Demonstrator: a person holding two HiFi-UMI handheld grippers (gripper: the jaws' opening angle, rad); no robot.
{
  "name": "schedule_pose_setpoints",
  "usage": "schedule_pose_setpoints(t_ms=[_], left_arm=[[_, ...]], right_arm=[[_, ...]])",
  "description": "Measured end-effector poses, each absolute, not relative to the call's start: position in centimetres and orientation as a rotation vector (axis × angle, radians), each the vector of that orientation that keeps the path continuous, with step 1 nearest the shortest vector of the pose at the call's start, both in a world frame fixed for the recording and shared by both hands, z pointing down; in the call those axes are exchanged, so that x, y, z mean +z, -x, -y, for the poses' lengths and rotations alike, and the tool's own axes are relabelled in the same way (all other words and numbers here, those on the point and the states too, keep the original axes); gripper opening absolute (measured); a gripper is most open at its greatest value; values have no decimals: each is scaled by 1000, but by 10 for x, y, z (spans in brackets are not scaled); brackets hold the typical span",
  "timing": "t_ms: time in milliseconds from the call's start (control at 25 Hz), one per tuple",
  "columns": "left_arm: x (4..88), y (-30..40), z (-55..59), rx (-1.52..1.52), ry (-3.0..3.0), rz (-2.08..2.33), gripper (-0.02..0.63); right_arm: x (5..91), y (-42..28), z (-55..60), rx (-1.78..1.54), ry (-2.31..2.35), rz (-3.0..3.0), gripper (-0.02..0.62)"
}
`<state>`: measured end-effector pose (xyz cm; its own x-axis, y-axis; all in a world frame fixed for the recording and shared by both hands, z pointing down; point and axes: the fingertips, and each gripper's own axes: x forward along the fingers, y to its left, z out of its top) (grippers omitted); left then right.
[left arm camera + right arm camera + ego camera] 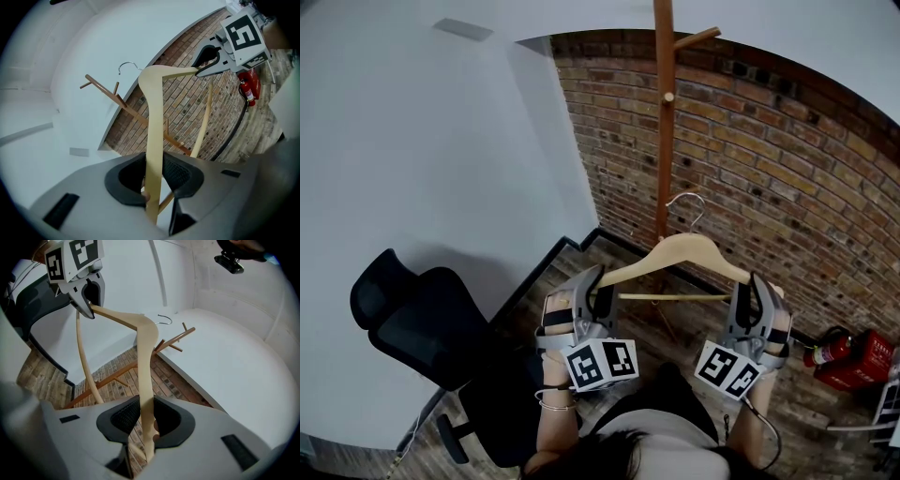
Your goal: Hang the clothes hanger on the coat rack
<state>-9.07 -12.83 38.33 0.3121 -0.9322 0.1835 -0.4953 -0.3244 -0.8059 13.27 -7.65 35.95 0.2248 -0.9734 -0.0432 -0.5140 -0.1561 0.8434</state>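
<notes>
Black office chair (422, 328) on wood-plank floor (806, 412), left edge, against white wall (422, 141). Brick wall (769, 169) meets it at the far corner. Red fire extinguisher (830, 350) lying at floor's right edge, red case (862, 361) just beside.

Hanger: pale wooden clothes hanger (684, 251) with a crossbar and a silver wire hook (685, 195), held level in mid-air, hook uppermost.
Grip: each shoulder end is clamped, one in the left gripper (598, 281), one in the right gripper (757, 286).
Coat rack: brown wooden coat rack (664, 112), upright before the brick wall (787, 159), its post just behind the hook.
</notes>
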Motion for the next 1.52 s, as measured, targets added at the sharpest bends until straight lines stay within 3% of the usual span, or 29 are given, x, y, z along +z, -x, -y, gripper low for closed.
schedule_pose_setpoints(t_ms=[1520], left_arm=[[343,73,244,-864,1856,-1384,106]], right_arm=[[318,-154,211,-952,-1751,1463,106]])
